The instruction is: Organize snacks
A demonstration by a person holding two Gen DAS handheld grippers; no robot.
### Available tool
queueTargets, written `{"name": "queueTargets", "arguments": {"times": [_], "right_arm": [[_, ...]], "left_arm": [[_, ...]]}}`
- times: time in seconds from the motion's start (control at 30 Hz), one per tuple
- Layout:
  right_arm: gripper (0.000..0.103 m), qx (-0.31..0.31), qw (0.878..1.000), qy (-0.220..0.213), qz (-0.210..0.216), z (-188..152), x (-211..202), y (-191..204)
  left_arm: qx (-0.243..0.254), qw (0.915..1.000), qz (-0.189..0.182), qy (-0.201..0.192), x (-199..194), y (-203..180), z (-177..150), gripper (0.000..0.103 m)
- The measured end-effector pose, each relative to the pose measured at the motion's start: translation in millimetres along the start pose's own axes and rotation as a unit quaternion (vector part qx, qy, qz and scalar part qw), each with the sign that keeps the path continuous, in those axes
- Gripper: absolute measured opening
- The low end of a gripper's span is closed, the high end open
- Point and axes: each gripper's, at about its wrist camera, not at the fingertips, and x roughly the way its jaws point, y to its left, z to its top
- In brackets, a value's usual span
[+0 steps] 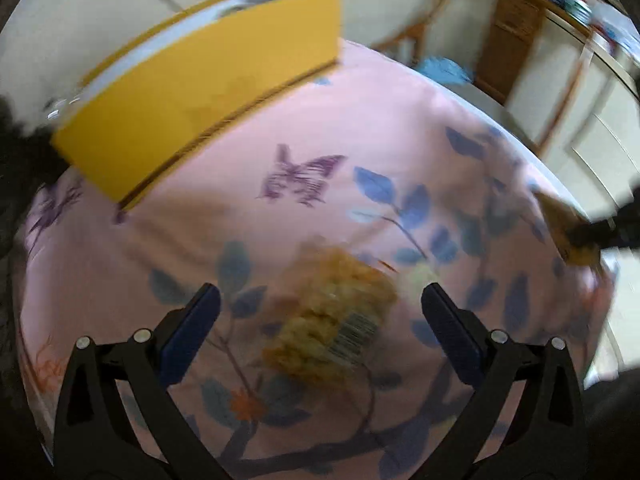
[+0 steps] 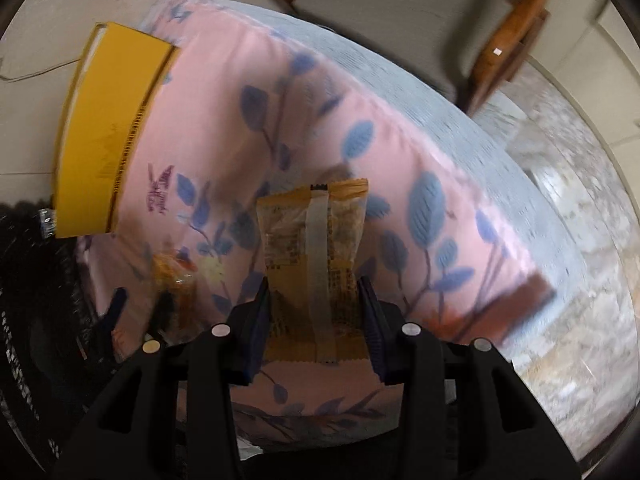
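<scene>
Our right gripper [image 2: 316,292] clenched on snack packet [image 2: 316,236], packet sticking out toward 12 o'clock over pink floral cloth [image 2: 400,168]. Our left gripper [image 1: 320,304] spread wide, grasping nothing, above blurred orange snack pack [image 1: 332,316] lying on cloth between its fingers. Yellow cardboard box [image 1: 200,92] at 11 o'clock on cloth. Wooden chair [image 2: 400,12] at 1 o'clock beyond cloth edge.

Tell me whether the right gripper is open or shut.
Shut on the snack packet: the right gripper fingers press both its sides.
</scene>
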Motion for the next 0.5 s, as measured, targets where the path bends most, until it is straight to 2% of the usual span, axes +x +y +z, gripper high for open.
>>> {"name": "queueTargets", "arguments": {"times": [0.1, 0.2, 0.23, 0.27, 0.33, 0.37, 0.4, 0.43, 0.5], "right_arm": [[0.042, -0.009, 1.0, -0.01, 0.026, 4.7, -2.1, -1.7], [0.043, -0.001, 0.997, -0.013, 0.076, 7.4, 2.2, -11.0], [0.043, 0.003, 0.997, -0.013, 0.08, 7.8, 5.8, -14.0], [0.043, 0.006, 0.997, -0.014, 0.08, 7.2, 8.1, -14.5], [0.043, 0.013, 0.996, -0.017, 0.084, 5.2, 8.9, -17.8], [0.043, 0.018, 0.995, -0.021, 0.092, 3.0, 8.6, -18.8], [0.043, 0.02, 0.995, -0.024, 0.095, 1.7, 7.8, -19.2], [0.043, 0.019, 0.995, -0.031, 0.094, 0.3, 6.2, -19.1], [0.043, 0.014, 0.995, -0.036, 0.092, -1.1, 6.0, -15.3]], "left_arm": [[0.066, 0.9971, -0.038, -0.001, 6.1, -5.5, -3.5, 0.101], [0.106, 0.9929, -0.054, 0.011, 23.3, -8.3, -7.0, 0.101], [0.112, 0.9917, -0.06, 0.018, 30.8, -7.4, -6.5, 0.101], [0.115, 0.9908, -0.053, 0.05, 44.2, -6.1, -6.6, 0.098], [0.076, 0.9914, -0.071, 0.08, 49.5, 3.0, -3.3, 0.084], [0.068, 0.9915, -0.054, 0.097, 47.9, 3.2, 0.6, 0.077], [0.054, 0.9916, -0.044, 0.109, 45.2, 2.4, 3.7, 0.055], [0.04, 0.9922, -0.029, 0.114, 42.6, 1.4, 5.7, 0.047], [0.012, 0.9928, 0.018, 0.117, 40.2, 1.0, 8.4, 0.047]]}}
